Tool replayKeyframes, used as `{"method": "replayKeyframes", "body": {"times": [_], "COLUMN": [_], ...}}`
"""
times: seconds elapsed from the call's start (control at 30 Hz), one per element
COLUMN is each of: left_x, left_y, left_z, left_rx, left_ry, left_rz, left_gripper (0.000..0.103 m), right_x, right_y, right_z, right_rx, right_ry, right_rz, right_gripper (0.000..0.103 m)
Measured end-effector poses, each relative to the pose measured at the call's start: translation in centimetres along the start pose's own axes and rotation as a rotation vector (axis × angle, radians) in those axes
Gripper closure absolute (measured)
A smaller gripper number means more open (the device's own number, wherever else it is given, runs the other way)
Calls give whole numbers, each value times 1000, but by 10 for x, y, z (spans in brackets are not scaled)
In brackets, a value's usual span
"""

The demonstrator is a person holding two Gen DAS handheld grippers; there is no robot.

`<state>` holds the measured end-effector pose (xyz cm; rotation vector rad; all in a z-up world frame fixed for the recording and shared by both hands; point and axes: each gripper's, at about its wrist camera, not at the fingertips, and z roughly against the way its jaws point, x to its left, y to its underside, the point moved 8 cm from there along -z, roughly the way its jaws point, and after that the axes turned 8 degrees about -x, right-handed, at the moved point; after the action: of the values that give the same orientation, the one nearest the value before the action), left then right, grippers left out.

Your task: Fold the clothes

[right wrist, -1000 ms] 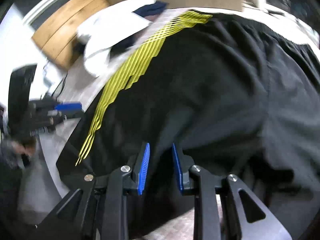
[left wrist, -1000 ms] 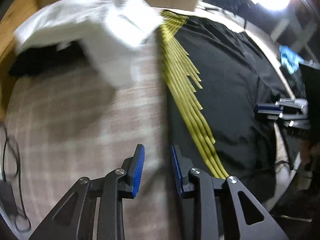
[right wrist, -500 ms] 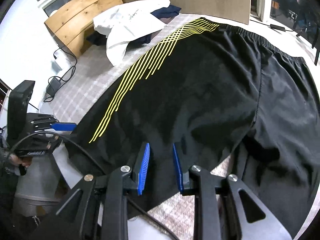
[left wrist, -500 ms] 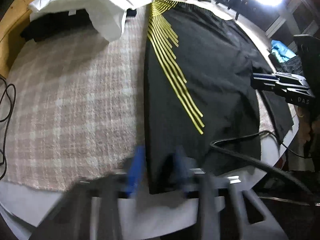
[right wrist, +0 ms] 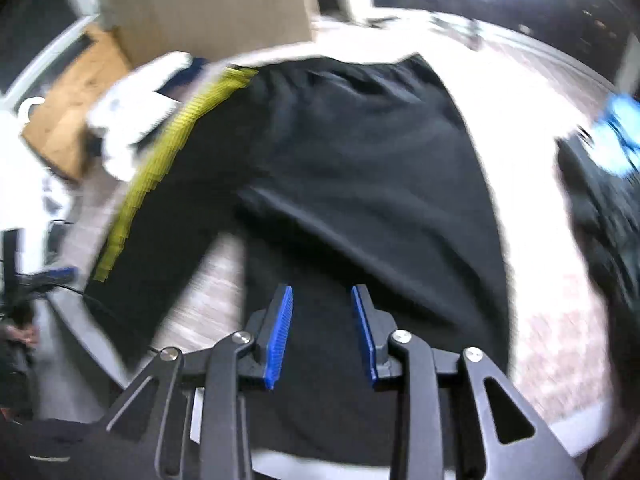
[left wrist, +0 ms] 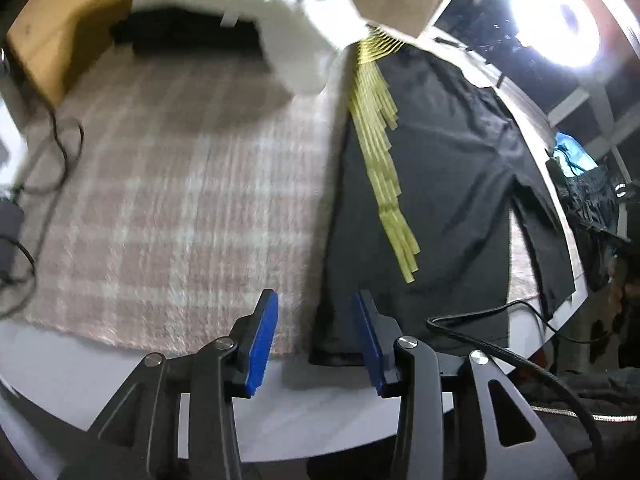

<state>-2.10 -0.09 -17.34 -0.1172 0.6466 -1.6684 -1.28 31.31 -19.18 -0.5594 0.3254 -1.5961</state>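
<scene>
Black shorts [left wrist: 448,184] with yellow side stripes [left wrist: 380,152] lie spread flat on the plaid cloth; they also show in the right wrist view [right wrist: 360,184]. My left gripper [left wrist: 314,312] is open and empty, just above the near left corner of the shorts' hem. My right gripper [right wrist: 322,308] is open and empty, over the right leg of the shorts near the table's front edge. Both views are motion-blurred.
A plaid blanket [left wrist: 180,200] covers the round white table [left wrist: 320,412]. A white garment [left wrist: 288,28] lies on dark clothes [left wrist: 188,36] at the back, by a cardboard box [right wrist: 208,4]. Cables [left wrist: 500,352] run over the near edge. More dark clothing [right wrist: 600,216] lies at the right.
Both grippers have shifted: the left back over the shorts' near left hem corner, the right across to the right leg. Both jaws stay open and empty.
</scene>
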Motion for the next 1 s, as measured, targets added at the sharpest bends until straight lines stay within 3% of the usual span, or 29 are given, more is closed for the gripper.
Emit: {"method": "replayKeyframes", "body": {"times": [0.1,0.2,0.37,0.5,0.7,0.83,1.0], "left_x": [-50,-85,-116,-165,-271,-314,-317], "left_y": [-8,1,11,21,70,81,80], "left_z": [-4,8,43,39,-6,-40,-70], "left_rx": [12,32,26,29,94,107,110], "left_ry": [74,179,277,263,291,282,213], "left_rz": [-108,-166,-220,-364,-508,-504,-393], "left_gripper": [66,66,65,65,64,64,66], "right_x": [-28,-47,-72,-67,-76,-100,-108], "right_y": [28,48,60,71,72,65,57], "right_z": [0,9,15,0,15,26,9], "right_rx": [59,106,133,161,140,93,88], "right_ry": [42,4,53,12,-98,-169,-231], "right_rz": [-48,-116,-47,78,186,205,301], "right_gripper": [72,73,69,68,68,70,71]}}
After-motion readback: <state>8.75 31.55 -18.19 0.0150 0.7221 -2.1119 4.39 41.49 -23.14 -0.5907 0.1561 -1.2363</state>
